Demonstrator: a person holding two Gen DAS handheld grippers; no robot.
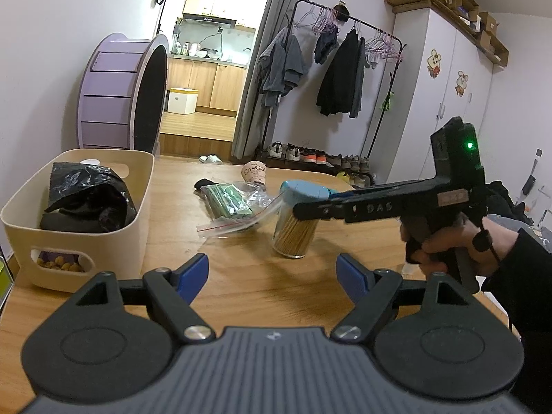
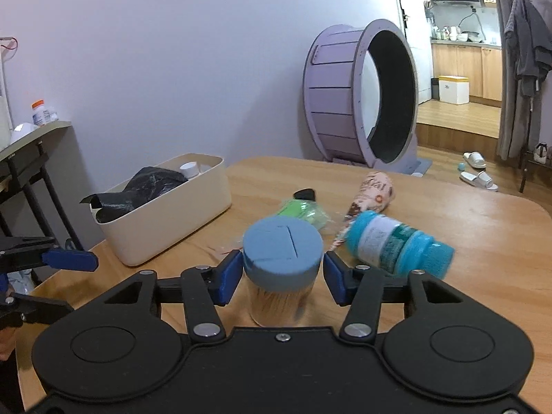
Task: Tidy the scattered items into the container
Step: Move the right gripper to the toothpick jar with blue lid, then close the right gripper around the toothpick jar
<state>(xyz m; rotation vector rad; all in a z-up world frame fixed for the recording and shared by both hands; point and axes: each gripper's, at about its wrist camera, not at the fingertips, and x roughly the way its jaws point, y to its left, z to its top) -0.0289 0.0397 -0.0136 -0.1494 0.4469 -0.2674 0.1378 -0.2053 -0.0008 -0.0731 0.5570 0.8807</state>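
A clear jar of toothpicks (image 1: 295,233) (image 2: 283,245) with a pale blue lid stands on the wooden table (image 1: 241,293). My right gripper (image 1: 310,200) (image 2: 283,269) is shut on its lid, one blue pad on each side. My left gripper (image 1: 272,272) hangs open and empty over the table's near edge, and one of its fingers (image 2: 69,258) shows in the right wrist view. The cream bin (image 1: 69,238) (image 2: 165,227) at left holds a black bag (image 1: 89,200) and a white-capped bottle (image 2: 189,169). A turquoise bottle (image 2: 396,245) lies just right of the jar.
A zip bag of green items (image 1: 227,203) (image 2: 300,210), a small black object (image 1: 205,183) and a patterned paper cone (image 1: 255,172) (image 2: 374,193) lie beyond the jar. A purple wheel (image 2: 358,96) stands behind the table. A dark side shelf (image 2: 31,145) stands left of the bin.
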